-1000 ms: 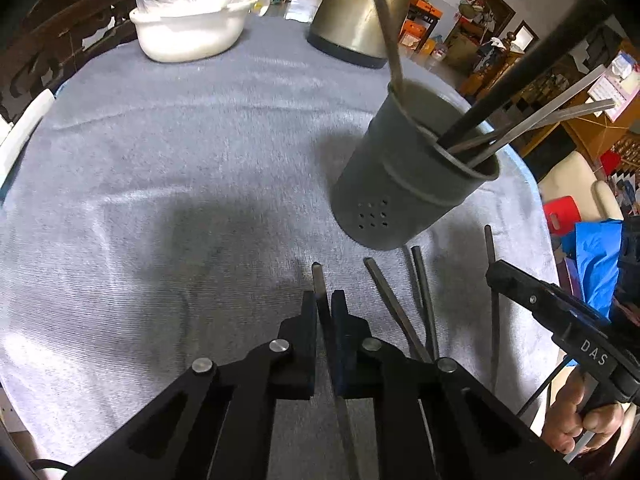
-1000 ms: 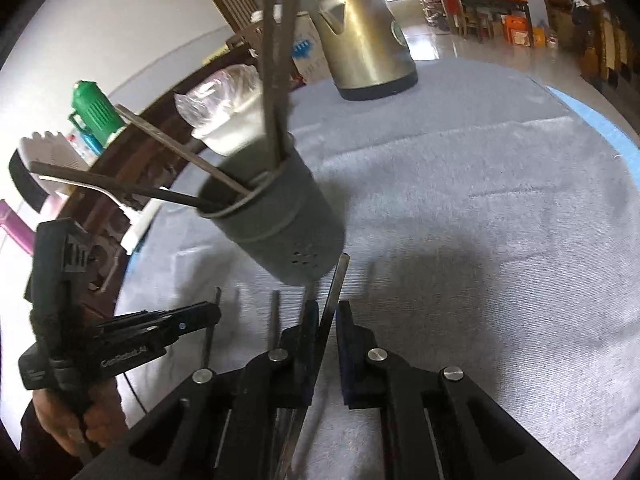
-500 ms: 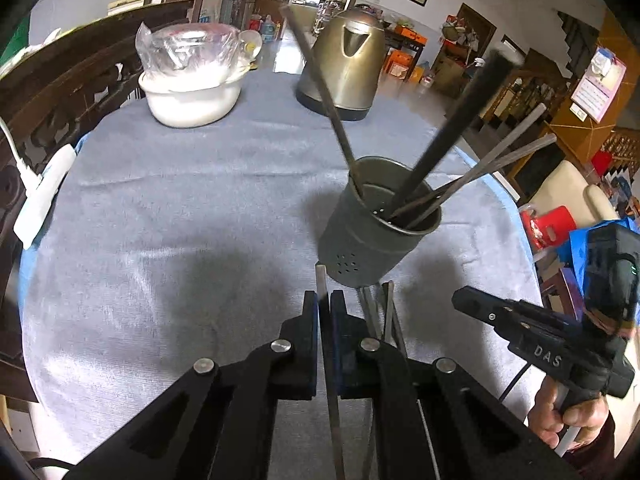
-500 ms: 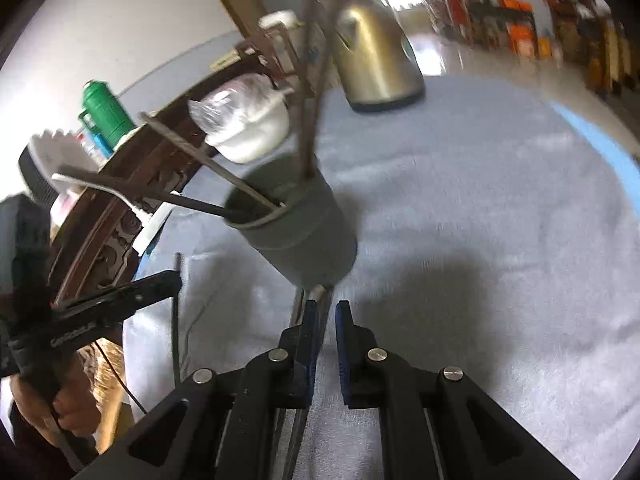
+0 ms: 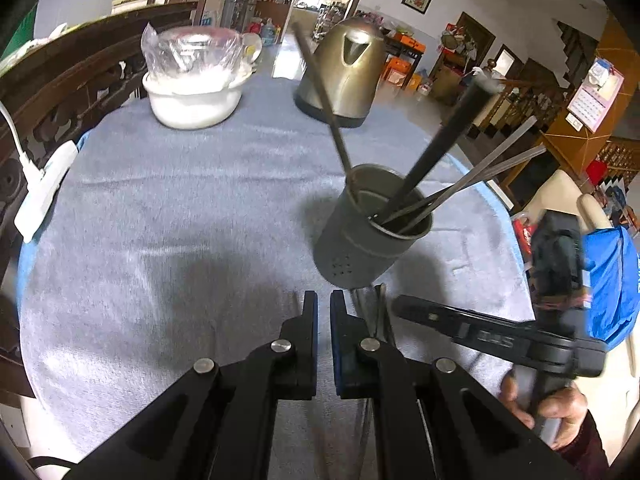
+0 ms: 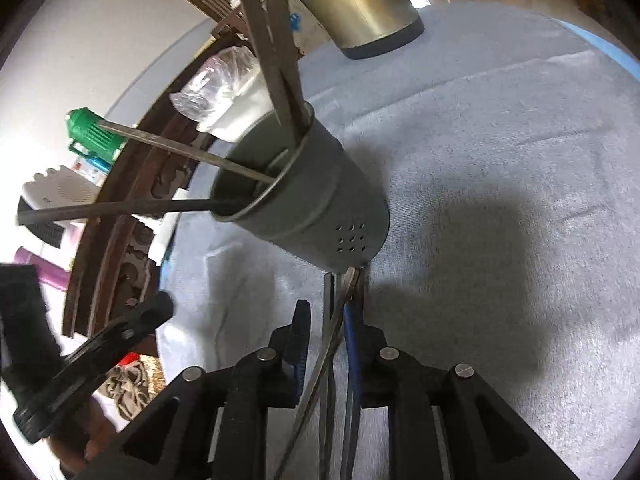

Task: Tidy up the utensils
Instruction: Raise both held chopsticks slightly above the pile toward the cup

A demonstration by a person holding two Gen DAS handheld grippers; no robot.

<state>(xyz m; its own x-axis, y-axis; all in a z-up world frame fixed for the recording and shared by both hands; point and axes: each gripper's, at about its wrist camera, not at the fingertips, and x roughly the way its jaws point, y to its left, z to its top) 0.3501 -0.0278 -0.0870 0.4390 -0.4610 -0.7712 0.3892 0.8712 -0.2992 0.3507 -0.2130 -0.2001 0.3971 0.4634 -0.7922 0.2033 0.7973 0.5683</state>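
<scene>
A grey metal holder (image 5: 360, 248) (image 6: 320, 208) stands on the grey tablecloth with several utensils leaning out of it. Loose utensils (image 5: 374, 312) lie at its foot. My left gripper (image 5: 324, 304) hovers above the cloth just left of them; it is shut, and no utensil shows between its pads. My right gripper (image 6: 330, 296) points at the holder's base and its jaws are opening. A slanted utensil (image 6: 320, 376) and a straight one (image 6: 329, 320) run between its fingers, with the pads off them. In the left wrist view the right gripper (image 5: 408, 306) reaches in from the right.
A brass-coloured kettle (image 5: 344, 72) and a white bowl under plastic wrap (image 5: 192, 92) stand at the far side. A white power strip (image 5: 44, 188) lies at the left edge. A dark carved chair back (image 5: 60, 88) rims the table. A blue bag (image 5: 612, 280) hangs beyond the right edge.
My left gripper has risen, and the utensil seen between its pads earlier no longer shows there. My right gripper has closed in on the holder's base and its jaws have spread.
</scene>
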